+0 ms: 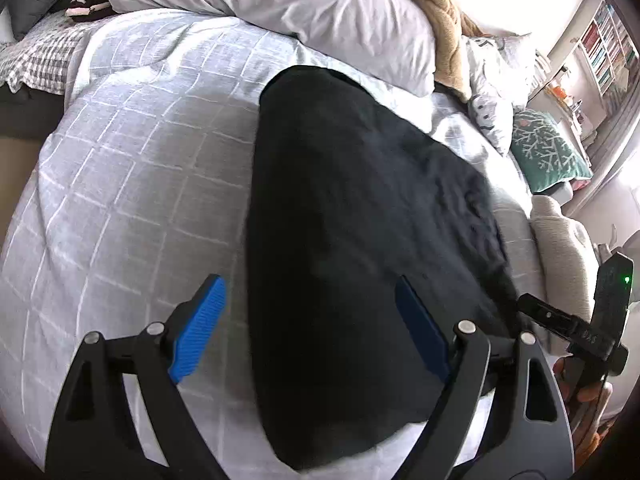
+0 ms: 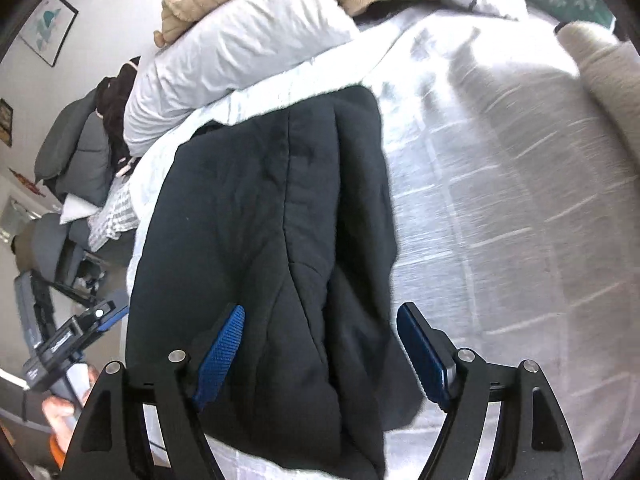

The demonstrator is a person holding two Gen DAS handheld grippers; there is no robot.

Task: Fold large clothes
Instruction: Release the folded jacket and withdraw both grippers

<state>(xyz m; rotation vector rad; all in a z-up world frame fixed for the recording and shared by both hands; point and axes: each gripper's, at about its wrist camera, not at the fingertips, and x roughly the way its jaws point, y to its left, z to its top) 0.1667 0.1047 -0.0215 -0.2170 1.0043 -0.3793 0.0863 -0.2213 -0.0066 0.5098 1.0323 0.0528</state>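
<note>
A: Dark garment [image 1: 360, 240] flat on the checked duvet [image 1: 132, 184], already a long narrow strip. In the left wrist view its long axis runs from 6 up to 12.

B: Left gripper [image 1: 310, 330] spread wide, nothing in it, straddling the strip's left edge near 6. Right gripper [image 2: 320, 354] equally wide, empty, over the near end, strip leaning toward 11 in its own view.

A: Which is nearer?

B: About level, I'd say, both at the near end. The far end sits by the pillow [image 1: 280, 4], so the likely fold goes end to end.
</note>
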